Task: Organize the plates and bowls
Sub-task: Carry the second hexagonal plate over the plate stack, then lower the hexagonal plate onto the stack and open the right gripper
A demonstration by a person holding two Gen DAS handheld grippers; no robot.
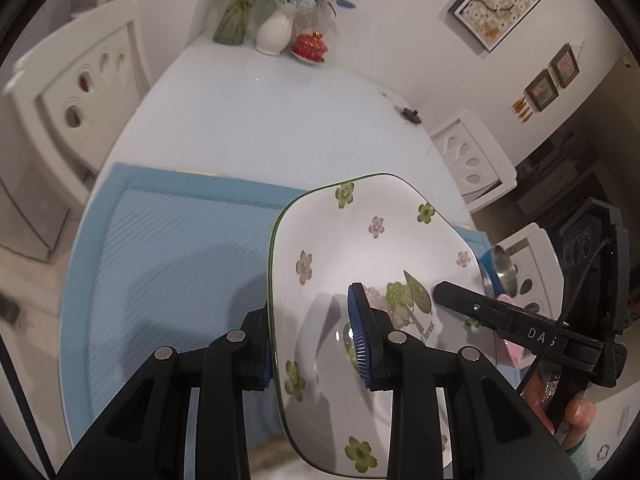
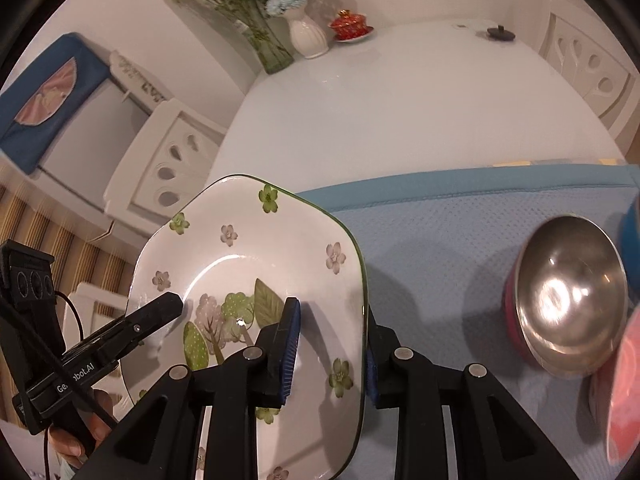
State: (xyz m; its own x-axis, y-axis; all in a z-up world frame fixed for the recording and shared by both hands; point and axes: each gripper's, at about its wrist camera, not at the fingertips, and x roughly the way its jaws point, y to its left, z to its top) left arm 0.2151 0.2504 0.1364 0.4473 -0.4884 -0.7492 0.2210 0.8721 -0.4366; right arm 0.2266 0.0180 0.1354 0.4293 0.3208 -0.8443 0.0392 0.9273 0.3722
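We hold the plate (image 1: 360,264) between us, one gripper on each side rim. Left gripper (image 1: 312,344): jaws nearly closed, one blue pad on the plate's face, the other under the rim, clamped on its left edge. Right gripper (image 2: 332,344): same narrow pinch on the plate's right edge, pad on top, pad beneath. No slack visible at either grip.

The plate is off the mat (image 1: 172,256), tilted, hanging over the mat's near half. The mat lies at the tabletop's (image 1: 264,120) near edge.

A steel bowl (image 2: 568,300) sits toward the mat's right edge, seemingly nested in a red one; a pink piece (image 2: 624,400) shows just beside it at the right wrist view's margin, too cropped to name.

Step in hand, as we judge it: carrying the plate toward its place, lift under way.

Next move calls for both hands travelling together, keeping the plate from twisting, and clearing the bowls. Where the plate should go we cannot tell; the open left part of the mat looks the likeliest spot. Risk: uneven motion prying the rim from one pinch.
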